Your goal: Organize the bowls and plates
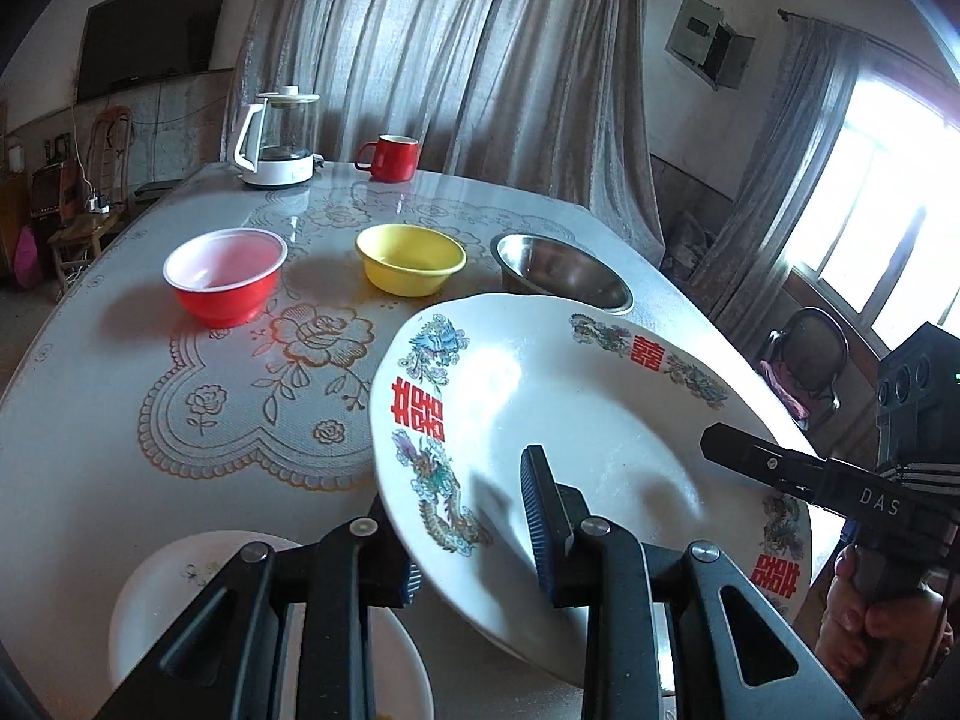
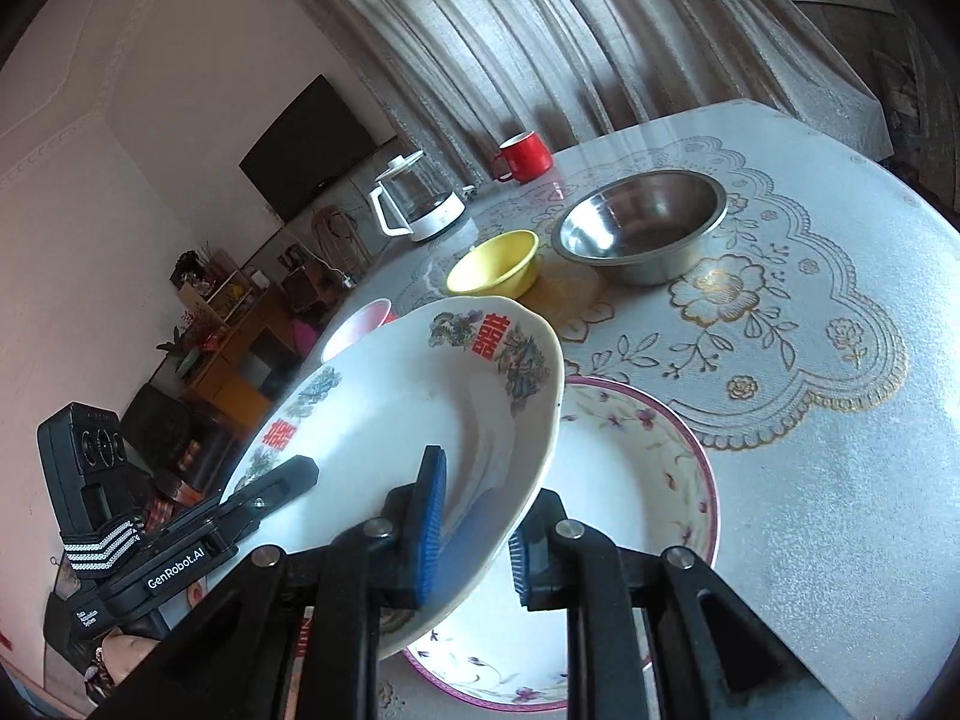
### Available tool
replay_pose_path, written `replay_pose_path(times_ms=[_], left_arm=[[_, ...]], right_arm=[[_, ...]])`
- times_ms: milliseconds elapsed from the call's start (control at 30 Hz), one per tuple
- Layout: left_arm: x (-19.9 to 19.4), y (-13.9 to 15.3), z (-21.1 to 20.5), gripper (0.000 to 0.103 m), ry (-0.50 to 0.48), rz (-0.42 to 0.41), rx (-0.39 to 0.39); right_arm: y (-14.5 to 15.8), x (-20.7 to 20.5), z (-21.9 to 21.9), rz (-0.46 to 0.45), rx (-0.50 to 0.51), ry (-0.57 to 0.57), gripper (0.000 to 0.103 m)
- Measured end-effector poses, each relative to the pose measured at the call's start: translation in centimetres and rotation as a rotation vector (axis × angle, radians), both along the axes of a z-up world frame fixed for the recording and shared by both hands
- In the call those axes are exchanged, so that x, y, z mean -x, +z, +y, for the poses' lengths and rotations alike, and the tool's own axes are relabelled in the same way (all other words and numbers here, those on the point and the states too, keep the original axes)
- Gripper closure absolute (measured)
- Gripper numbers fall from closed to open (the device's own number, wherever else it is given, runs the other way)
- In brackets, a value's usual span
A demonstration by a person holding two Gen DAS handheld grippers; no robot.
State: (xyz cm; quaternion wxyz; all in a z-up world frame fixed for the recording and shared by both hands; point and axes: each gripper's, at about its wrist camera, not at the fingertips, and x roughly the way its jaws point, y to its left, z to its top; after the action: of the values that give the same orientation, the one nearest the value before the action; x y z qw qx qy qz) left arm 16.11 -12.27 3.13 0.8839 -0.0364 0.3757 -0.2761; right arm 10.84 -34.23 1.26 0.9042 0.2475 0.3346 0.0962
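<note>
A white plate [image 1: 570, 396] [image 2: 390, 420] with red characters and dragon patterns hangs tilted above the table, held from two sides. My left gripper [image 1: 474, 528] is shut on its near rim, one finger on top and one beneath. My right gripper [image 2: 480, 510] is shut on the opposite rim, and its upper finger [image 1: 750, 456] shows in the left wrist view. A red bowl [image 1: 225, 276] [image 2: 357, 330], a yellow bowl [image 1: 411, 258] [image 2: 495, 264] and a steel bowl [image 1: 561, 270] [image 2: 642, 222] stand in a row farther back.
A purple-rimmed floral plate [image 2: 636, 480] lies on the table under the held plate's right side. A plain white plate [image 1: 162, 588] lies under my left gripper. A glass kettle [image 1: 279, 138] and a red mug [image 1: 393, 157] stand at the far edge. The tablecloth [image 2: 810, 480] is patterned.
</note>
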Motion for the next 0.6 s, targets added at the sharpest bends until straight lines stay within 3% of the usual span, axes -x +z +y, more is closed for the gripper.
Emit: replay_pose_path(times_ms=[267,600], left_arm=[[0.0,-2.6,-3.1,0.073,-0.019,0.05,-0.036],[-0.7,-4.7,-3.9,0.073,0.003,0.104,-0.066]], right_arm=[[-2.8,1.1,-2.9,0.04,-0.018,-0.042,0.085],[-4.6,0.6,-3.7,0.072,-0.008,-0.042,0.085]])
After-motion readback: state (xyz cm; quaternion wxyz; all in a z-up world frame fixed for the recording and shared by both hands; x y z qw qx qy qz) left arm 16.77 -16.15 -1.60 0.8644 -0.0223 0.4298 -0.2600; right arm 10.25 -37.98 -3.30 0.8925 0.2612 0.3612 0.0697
